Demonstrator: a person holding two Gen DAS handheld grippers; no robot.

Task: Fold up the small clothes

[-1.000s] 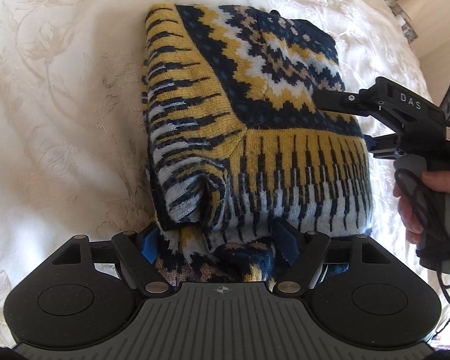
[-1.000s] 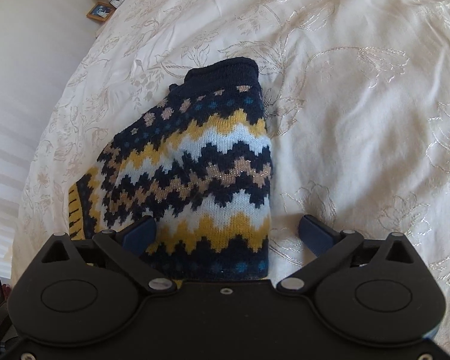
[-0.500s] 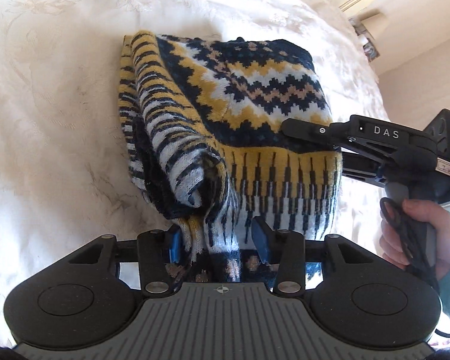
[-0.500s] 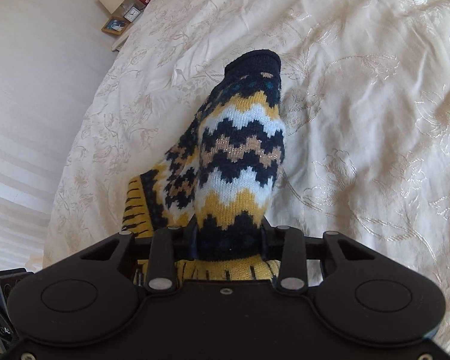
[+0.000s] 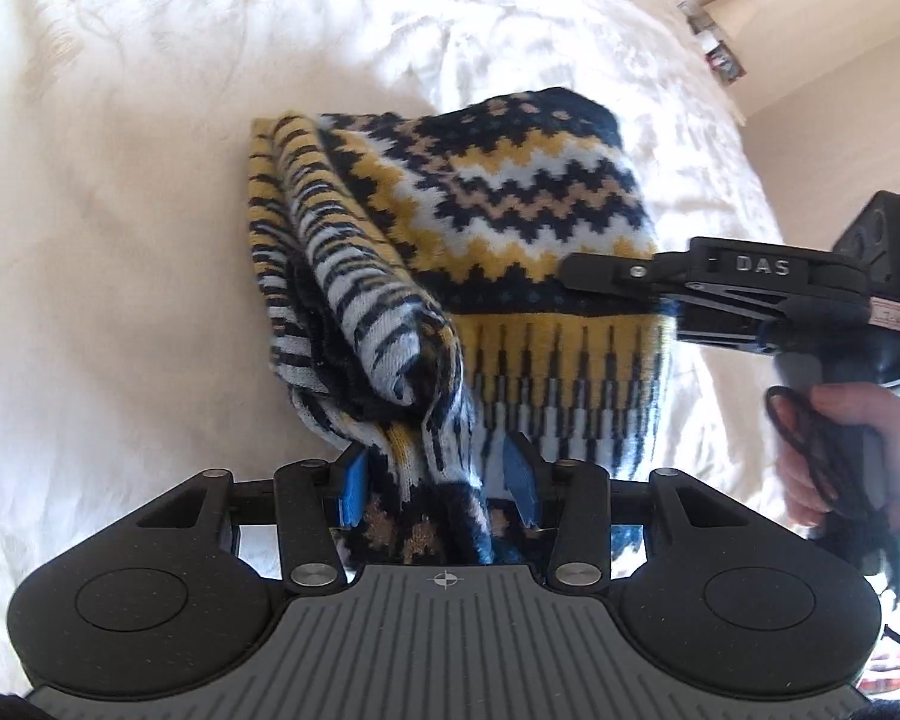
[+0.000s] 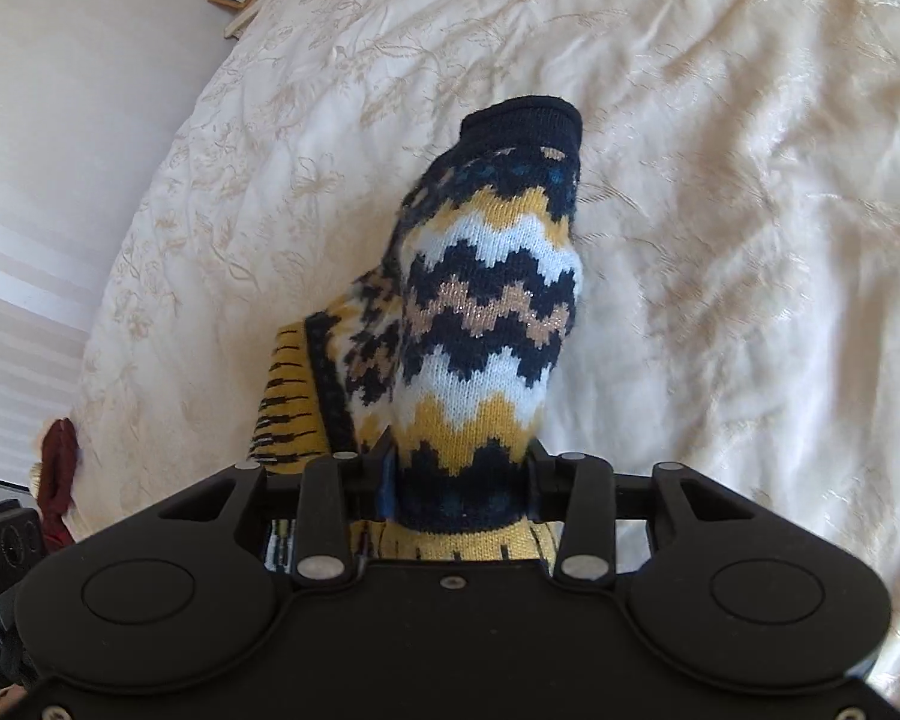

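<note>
**Sweater folded and gripped at two edges, final fold or placement left**

While both grippers clamp it, the knit sweater (image 5: pixel 528 228) sits near the middle of the bed (image 5: pixel 120 210), already doubled into a compact bundle with a striped sleeve lying over its 9 o'clock side. The left gripper (image 5: pixel 435 474) has its blue pads narrowed on the near hem at 6 o'clock of the left view. The right gripper (image 6: pixel 462 474) is closed on the edge of the zigzag panel, which rises lifted away from it toward 12 o'clock. From the left view, that gripper comes in from 3 o'clock, held by a hand (image 5: pixel 840 450).

Judging by this, the sleeves and sides are folded in; what seems left is one more fold or laying the bundle flat and letting go.

Count: one sweater, two grippers, one bed. At 8 o'clock of the right view lies a dark red cloth (image 6: pixel 57 474), too small to identify.
</note>
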